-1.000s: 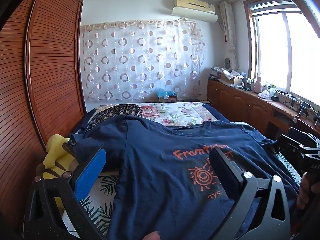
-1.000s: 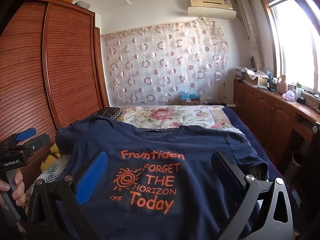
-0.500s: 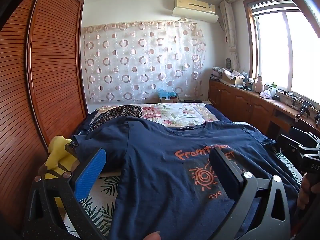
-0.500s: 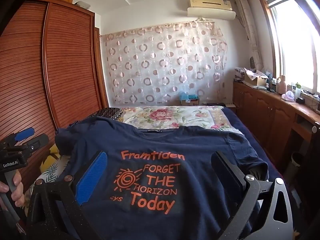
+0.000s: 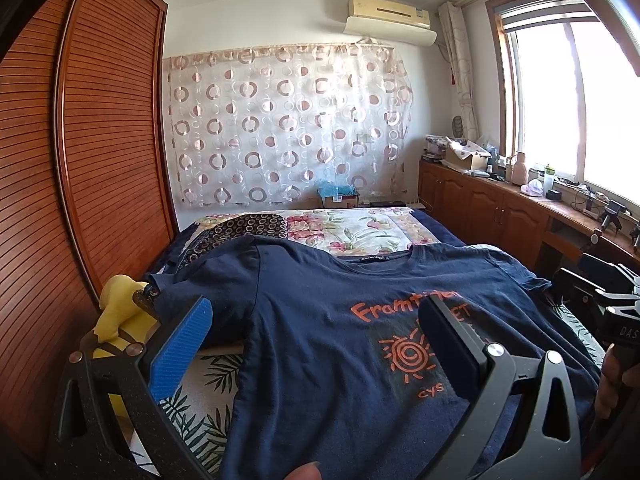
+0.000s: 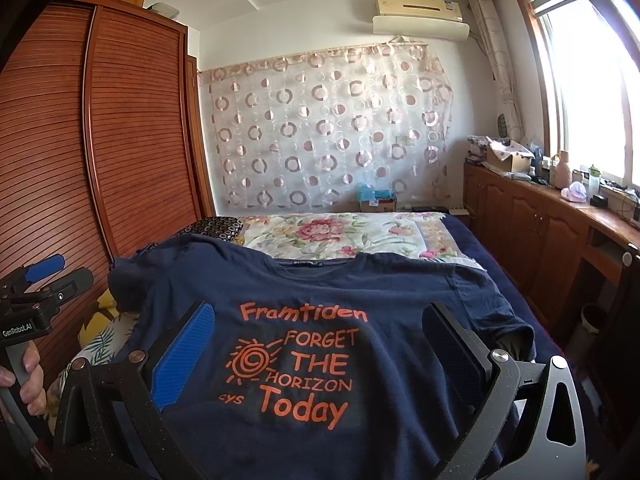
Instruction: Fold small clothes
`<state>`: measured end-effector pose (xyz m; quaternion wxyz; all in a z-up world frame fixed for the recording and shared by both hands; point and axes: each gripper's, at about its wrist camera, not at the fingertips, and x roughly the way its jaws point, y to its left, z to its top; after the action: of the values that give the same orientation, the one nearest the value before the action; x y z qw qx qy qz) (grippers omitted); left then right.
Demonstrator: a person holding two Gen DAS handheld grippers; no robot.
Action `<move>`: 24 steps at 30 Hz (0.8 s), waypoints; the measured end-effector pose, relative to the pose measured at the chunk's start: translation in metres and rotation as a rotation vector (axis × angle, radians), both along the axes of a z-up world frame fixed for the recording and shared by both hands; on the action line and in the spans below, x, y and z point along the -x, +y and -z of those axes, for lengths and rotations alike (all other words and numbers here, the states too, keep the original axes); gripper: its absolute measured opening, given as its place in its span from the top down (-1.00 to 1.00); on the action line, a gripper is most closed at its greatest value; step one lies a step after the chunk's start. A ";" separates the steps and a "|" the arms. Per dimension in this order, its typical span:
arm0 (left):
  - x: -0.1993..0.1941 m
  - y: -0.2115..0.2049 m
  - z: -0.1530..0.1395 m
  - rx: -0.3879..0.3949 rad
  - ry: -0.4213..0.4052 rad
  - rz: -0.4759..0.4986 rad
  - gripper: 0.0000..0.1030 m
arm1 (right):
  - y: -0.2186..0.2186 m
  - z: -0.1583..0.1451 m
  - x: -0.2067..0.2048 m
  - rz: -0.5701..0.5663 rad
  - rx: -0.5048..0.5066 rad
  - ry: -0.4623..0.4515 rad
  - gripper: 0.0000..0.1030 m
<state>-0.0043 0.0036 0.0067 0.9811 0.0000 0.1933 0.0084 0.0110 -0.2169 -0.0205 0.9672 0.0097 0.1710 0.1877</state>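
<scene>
Lying flat, navy T-shirt [image 6: 320, 360], collar seemingly pointing away, lengthwise along bed [image 6: 472, 240]

Two black hand-held grippers, each with one blue-padded finger

The left gripper [image 5: 316, 344] has a speckled black frame, silver round screws at its pivots, a ribbed blue pad [image 5: 180, 350] at lower left and a black finger at lower right; the right gripper [image 6: 320, 350] is built alike, its blue pad [image 6: 182, 356] at lower left. At the left edge of the right wrist view, the other gripper's black body reads "GenRobot.AI" in white lettering
</scene>
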 end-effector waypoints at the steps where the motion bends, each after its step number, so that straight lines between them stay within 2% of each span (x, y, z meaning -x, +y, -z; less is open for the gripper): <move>1: 0.000 -0.001 0.001 -0.001 -0.001 -0.002 -1.00 | 0.000 0.000 0.000 0.001 0.000 0.000 -1.00; 24: 0.000 -0.002 0.000 -0.009 -0.006 -0.002 -1.00 | 0.001 0.000 0.000 0.002 0.001 0.000 -1.00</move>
<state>-0.0048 0.0014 0.0063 0.9817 0.0044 0.1903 0.0105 0.0112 -0.2158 -0.0209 0.9674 0.0093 0.1711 0.1865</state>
